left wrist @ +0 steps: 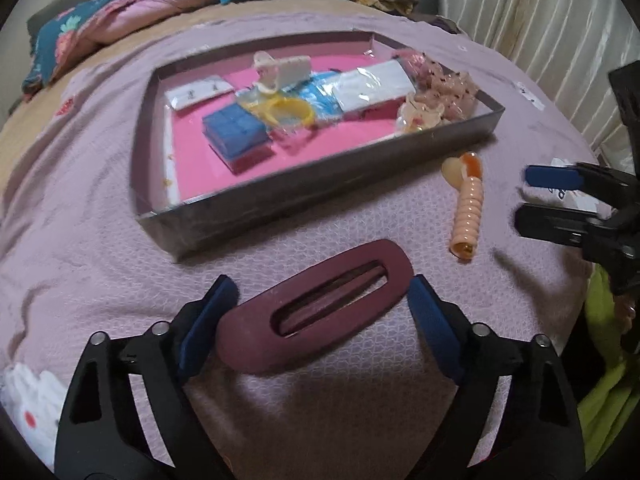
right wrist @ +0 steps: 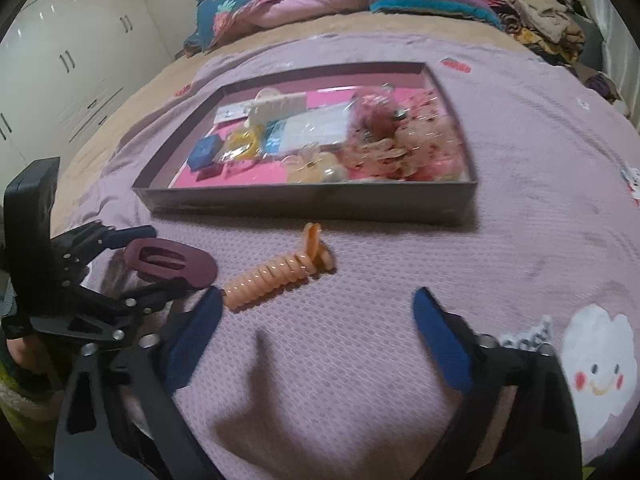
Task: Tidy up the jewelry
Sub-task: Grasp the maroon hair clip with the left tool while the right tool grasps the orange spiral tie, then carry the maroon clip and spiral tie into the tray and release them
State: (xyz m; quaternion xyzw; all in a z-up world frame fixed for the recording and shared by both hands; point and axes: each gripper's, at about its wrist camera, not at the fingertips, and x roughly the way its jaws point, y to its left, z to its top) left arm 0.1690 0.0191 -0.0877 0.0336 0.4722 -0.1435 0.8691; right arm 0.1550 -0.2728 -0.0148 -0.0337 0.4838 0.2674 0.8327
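A maroon oval hair clip point(left wrist: 256, 344) lies on the mauve bedspread, and my left gripper point(left wrist: 324, 292) spans it lengthwise, its blue pads touching both ends. The right wrist view shows the same clip point(right wrist: 196, 270) between the fingers of the left gripper point(right wrist: 172, 258). A peach spiral hair tie point(left wrist: 466, 208) lies to the clip's right, just in front of the tray. My right gripper point(right wrist: 316, 312) stands open over bare bedspread, with the spiral tie point(right wrist: 268, 276) just beyond its left fingertip. A dark tray point(left wrist: 320, 184) with a pink floor holds bagged jewelry, a blue box and scrunchies.
The tray point(right wrist: 312, 200) sits mid-bed. Folded blankets and pillows point(right wrist: 288, 4) line the far edge, and clothes point(right wrist: 540, 20) are piled at the back right. White wardrobes point(right wrist: 60, 60) stand on the left and a curtain point(left wrist: 540, 20) on the right. A cloud patch point(right wrist: 596, 356) marks the bedspread.
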